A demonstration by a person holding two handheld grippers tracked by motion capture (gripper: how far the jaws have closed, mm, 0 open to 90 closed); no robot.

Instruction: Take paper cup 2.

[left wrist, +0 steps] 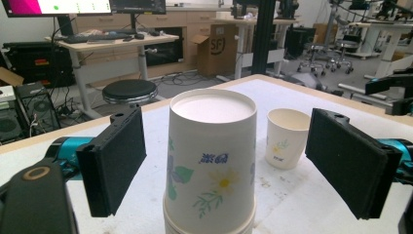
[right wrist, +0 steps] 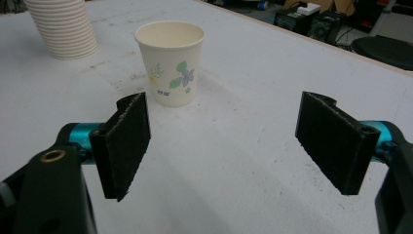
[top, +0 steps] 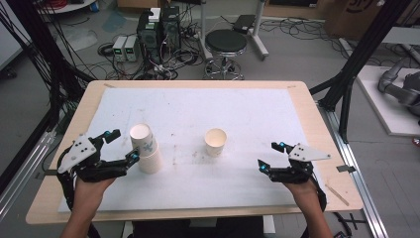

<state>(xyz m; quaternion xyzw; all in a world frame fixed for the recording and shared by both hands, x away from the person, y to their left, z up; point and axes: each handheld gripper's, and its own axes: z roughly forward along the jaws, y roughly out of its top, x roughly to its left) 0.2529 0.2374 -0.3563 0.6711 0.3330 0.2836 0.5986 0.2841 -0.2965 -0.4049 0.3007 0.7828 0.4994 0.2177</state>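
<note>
- the stack of paper cups [top: 147,151] is seen standing upside down on the white tabletop [top: 247,114], toward its left side, with the flat bottom of the top cup turned upward.
- the left gripper [top: 120,147] is held around the stack with its jaws spread wide; in the left gripper view the stack [left wrist: 212,161] is framed between the two black pads [left wrist: 114,161], and a clear gap is left on each side (nothing is being pressed).
- a single paper cup [top: 216,142] with a flower print is set upright near the middle of the tabletop, well apart from the stack.
- the right gripper [top: 270,155] is kept released, with nothing between its jaws; in the right gripper view the single cup [right wrist: 170,63] is seen beyond them, untouched, and the stack's ribbed rims [right wrist: 63,27] are caught at the upper left.
</note>
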